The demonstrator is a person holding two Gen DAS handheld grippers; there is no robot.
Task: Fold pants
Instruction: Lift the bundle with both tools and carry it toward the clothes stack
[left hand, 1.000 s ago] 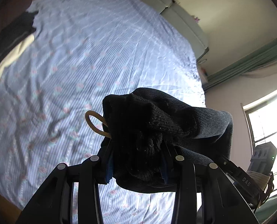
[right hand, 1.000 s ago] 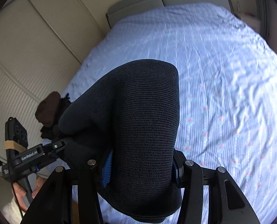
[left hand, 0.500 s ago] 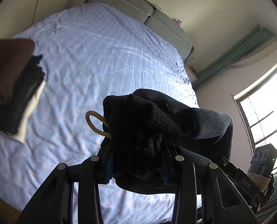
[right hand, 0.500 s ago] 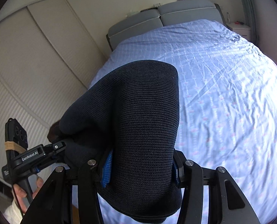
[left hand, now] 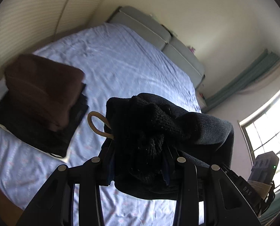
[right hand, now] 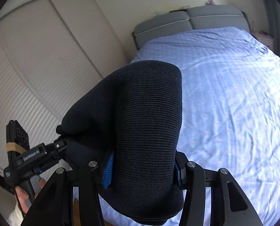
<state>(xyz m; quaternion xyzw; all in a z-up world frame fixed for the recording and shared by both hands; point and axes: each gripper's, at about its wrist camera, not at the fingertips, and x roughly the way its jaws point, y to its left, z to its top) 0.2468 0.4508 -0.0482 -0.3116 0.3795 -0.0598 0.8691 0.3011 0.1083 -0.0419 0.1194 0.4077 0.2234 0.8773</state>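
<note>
Folded black knit pants (left hand: 151, 131) are held up over the bed between both grippers. My left gripper (left hand: 138, 160) is shut on one bunched end, where a tan cord loop (left hand: 96, 121) sticks out to the left. My right gripper (right hand: 142, 167) is shut on the thick folded bundle (right hand: 145, 116), its blue pads pressing both sides. In the right wrist view the left gripper (right hand: 58, 146) shows at lower left, clamped on the same pants. The fingertips of both grippers are hidden in the fabric.
A bed with a light blue patterned sheet (left hand: 121, 66) (right hand: 224, 94) lies below. A stack of folded clothes, brown on top of black (left hand: 41, 101), sits at its left edge. Grey headboard (right hand: 189, 22), louvred closet doors (right hand: 36, 66), a window (left hand: 268, 131) and a green curtain surround it.
Both grippers have carried the pants back and up toward the left side of the bed; the stack of folded clothes has come closer in the left wrist view. Both grips are unchanged.
</note>
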